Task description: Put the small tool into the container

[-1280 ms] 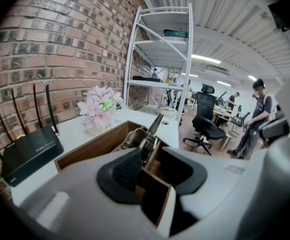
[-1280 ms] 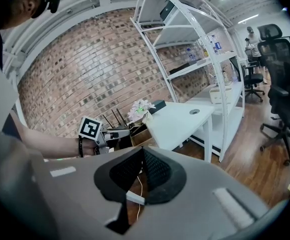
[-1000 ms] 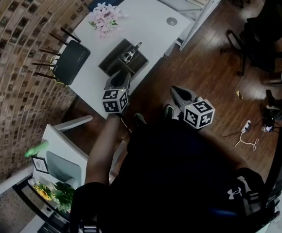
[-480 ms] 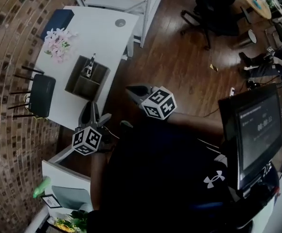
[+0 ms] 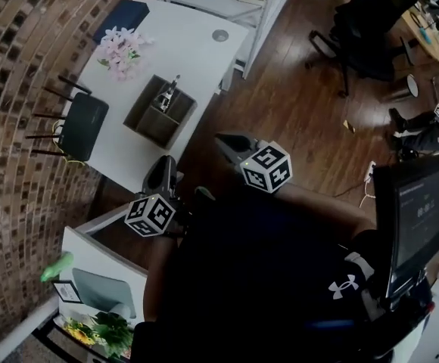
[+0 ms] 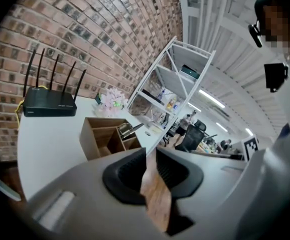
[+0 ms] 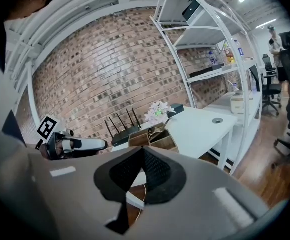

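Both grippers hang empty, off the surface: your left gripper has its jaws a sliver apart, your right gripper has them pressed together. Makes sense, the small tool already stands in the container.

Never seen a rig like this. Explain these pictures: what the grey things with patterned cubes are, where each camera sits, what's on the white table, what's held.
No robot: a person holds two hand-worked grippers, the left gripper and the right gripper; the cubes are part of them. One picture comes from a camera on the person's head, looking down. The other two cameras ride on the grippers, looking along their jaws. On the white table sit a black router, pink flowers and a wooden container with a small metal tool in it. Nothing is held: the left jaws stand slightly apart, the right jaws together.
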Motion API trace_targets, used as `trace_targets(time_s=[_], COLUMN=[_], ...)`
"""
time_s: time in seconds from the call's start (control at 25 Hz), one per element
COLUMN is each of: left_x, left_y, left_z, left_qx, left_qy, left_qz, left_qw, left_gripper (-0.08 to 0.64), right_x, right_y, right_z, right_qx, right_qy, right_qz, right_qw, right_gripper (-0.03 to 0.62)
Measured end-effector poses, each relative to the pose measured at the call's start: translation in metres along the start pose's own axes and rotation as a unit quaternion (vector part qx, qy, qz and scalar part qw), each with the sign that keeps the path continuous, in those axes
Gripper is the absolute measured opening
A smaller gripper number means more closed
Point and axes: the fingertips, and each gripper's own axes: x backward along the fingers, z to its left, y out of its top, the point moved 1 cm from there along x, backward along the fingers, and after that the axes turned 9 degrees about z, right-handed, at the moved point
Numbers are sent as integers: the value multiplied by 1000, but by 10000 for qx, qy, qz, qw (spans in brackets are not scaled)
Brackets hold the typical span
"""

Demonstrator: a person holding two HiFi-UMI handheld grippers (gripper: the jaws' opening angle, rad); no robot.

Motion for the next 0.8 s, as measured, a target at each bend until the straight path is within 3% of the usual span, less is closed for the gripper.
trace_targets(time_s=[0.16,0.32,0.8], left_x=[4,0,-10], left_y=[-5,-4,-8], left_z=[7,3,-22], left_qx=[42,84,-3], left_qy=[-3,-32,-287], left_qz=[58,22,79], left_qw=[10000,10000,9996], left_gripper=[61,61,60], right_x=[-12,-11,15], right_y=[-1,13,32], right_z=[10,24,30], right_qx=[15,386,724], right_qy=[174,445,422], right_qz=[-98,-337,-765], right_qw=[9998,9977,9935], right_gripper=[3,3,3])
